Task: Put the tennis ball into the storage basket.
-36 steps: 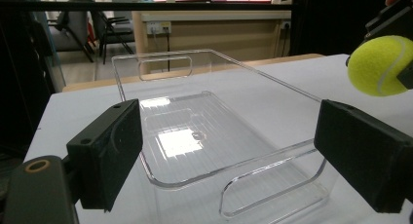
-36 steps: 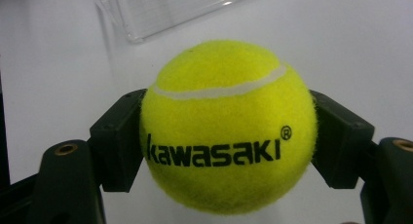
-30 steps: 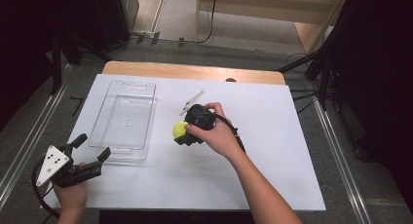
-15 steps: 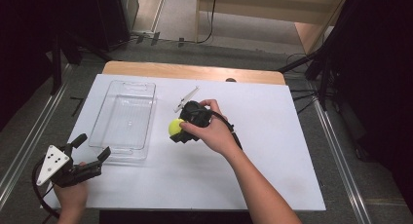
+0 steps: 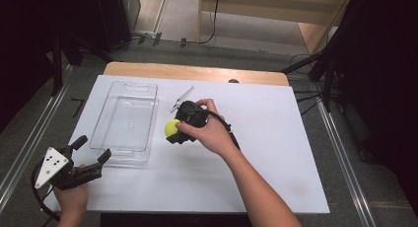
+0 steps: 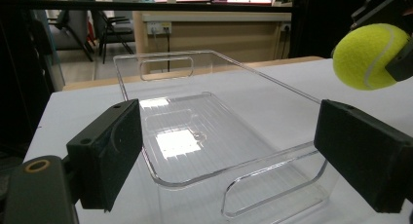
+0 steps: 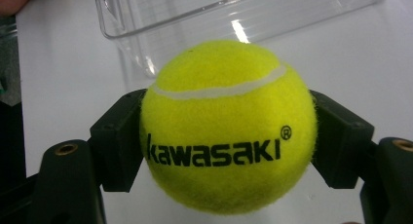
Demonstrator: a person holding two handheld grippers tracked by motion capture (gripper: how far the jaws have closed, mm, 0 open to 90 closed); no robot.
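Observation:
My right gripper (image 5: 173,132) is shut on a yellow-green tennis ball (image 5: 171,128), with a black pad pressed on each side (image 7: 122,146). The ball (image 7: 226,126) carries black lettering and hangs a little above the white table, just right of a clear plastic tray (image 5: 127,119). The tray's near wall (image 7: 234,14) lies right beyond the ball. My left gripper (image 5: 92,148) rests open at the table's front left, pointing at the tray's near end (image 6: 272,185). Nothing sits between its pads (image 6: 109,151). From there the ball (image 6: 370,56) is seen at the upper right.
A pale clip-like object (image 5: 181,98) lies on the white table (image 5: 276,153) just behind the right hand. The tray holds nothing. A wooden strip (image 5: 197,71) runs along the table's far edge, with dark floor and stands beyond.
The right gripper has carried the ball slightly left, closer to the tray. The left gripper has stayed where it was.

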